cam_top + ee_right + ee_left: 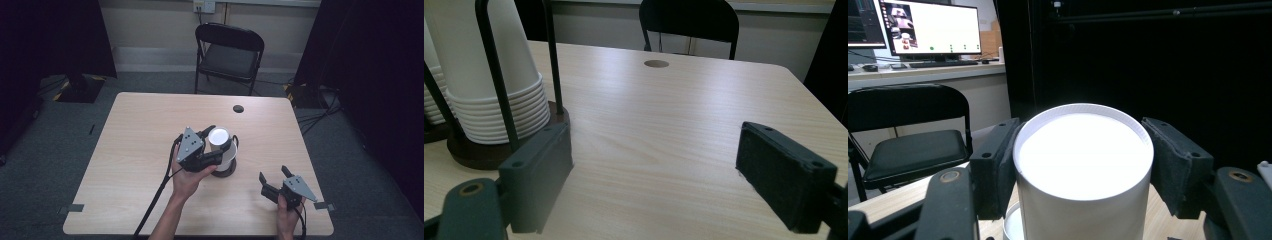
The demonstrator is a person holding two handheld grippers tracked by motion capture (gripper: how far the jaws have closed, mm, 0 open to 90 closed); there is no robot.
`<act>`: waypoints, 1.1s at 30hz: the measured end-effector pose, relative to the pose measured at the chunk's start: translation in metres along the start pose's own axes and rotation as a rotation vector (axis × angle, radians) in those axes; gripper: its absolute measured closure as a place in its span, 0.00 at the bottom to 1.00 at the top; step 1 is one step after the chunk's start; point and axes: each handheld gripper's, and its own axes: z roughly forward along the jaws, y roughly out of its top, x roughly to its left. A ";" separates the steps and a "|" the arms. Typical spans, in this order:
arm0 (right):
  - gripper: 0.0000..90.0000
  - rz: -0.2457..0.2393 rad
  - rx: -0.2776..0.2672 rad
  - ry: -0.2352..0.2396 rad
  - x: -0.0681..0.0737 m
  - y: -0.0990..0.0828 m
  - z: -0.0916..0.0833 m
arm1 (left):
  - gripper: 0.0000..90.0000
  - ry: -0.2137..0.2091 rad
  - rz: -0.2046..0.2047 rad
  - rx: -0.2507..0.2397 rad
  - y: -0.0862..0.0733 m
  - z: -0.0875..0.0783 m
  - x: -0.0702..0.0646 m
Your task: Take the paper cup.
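Between the jaws of your left gripper point(1083, 165) stands an upturned white paper cup point(1083, 170), its flat bottom facing the camera; the left pad presses its side, while the right pad sits just beside it with a thin gap, so you hold the cup loosely at most. Below that cup, the rim of another one point(1012, 227) peeks out, part of the nested stack. In the high view your left hand point(187, 177) carries this gripper point(212, 145) against the top of the stack, which sits in a dark round holder point(223, 172) on the wooden table point(140, 145). Your right gripper point(654, 170) rests low over the table with its jaws spread wide and nothing between them. Ahead and to its left stands the stack of cups point(499, 90) inside the holder's black wire uprights point(496, 75). Farther ahead lies a round hole in the tabletop point(656, 63), and beyond the table's edge a black folding chair point(689, 20).
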 end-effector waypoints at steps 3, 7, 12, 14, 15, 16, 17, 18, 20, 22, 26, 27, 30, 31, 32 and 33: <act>0.16 0.000 0.000 -0.001 0.000 0.000 0.000 | 0.39 0.002 -0.004 -0.004 0.001 -0.004 0.000; 0.16 -0.002 0.002 -0.002 0.000 0.000 0.000 | 0.39 -0.007 -0.018 -0.011 0.002 -0.010 -0.001; 0.16 -0.001 0.006 -0.003 0.000 0.000 0.001 | 0.39 -0.016 -0.026 -0.002 -0.001 -0.015 -0.002; 0.15 0.004 0.009 -0.007 0.000 0.000 0.001 | 0.39 -0.019 -0.034 0.011 -0.004 -0.018 -0.001; 0.15 0.007 0.010 -0.006 -0.001 0.000 0.001 | 0.39 -0.020 -0.045 0.010 -0.005 -0.019 -0.002; 0.15 0.009 0.011 -0.003 -0.001 0.000 0.001 | 0.39 -0.024 -0.046 0.007 -0.006 -0.021 -0.002; 0.15 0.013 0.013 -0.002 -0.001 0.000 0.001 | 0.39 -0.033 -0.050 0.005 -0.007 -0.024 -0.004; 0.15 0.019 0.014 0.002 -0.002 0.001 0.001 | 0.38 -0.038 -0.052 0.006 -0.008 -0.025 -0.004; 0.14 0.024 0.018 0.005 -0.002 0.001 0.002 | 0.38 -0.039 -0.059 0.014 -0.011 -0.028 -0.004; 0.14 0.013 0.011 0.001 -0.001 0.000 0.001 | 0.38 -0.056 -0.086 0.020 -0.015 -0.029 -0.003; 0.14 -0.011 0.009 0.005 0.001 0.000 0.001 | 0.38 -0.078 -0.093 0.035 -0.023 -0.031 -0.003; 0.14 -0.013 0.010 0.004 0.002 0.000 0.001 | 0.38 -0.077 -0.104 0.036 -0.025 -0.032 -0.003; 0.15 -0.038 0.023 -0.013 0.005 0.001 0.002 | 0.38 -0.084 -0.128 0.042 -0.031 -0.033 -0.002; 0.16 -0.058 0.031 -0.026 0.007 0.001 0.002 | 0.38 -0.084 -0.130 0.049 -0.033 -0.034 -0.002; 0.16 -0.081 0.033 -0.029 0.010 0.001 0.004 | 0.38 -0.084 -0.134 0.056 -0.034 -0.034 -0.003; 0.17 -0.100 0.038 -0.032 0.012 0.001 0.004 | 0.38 -0.085 -0.138 0.060 -0.036 -0.034 -0.004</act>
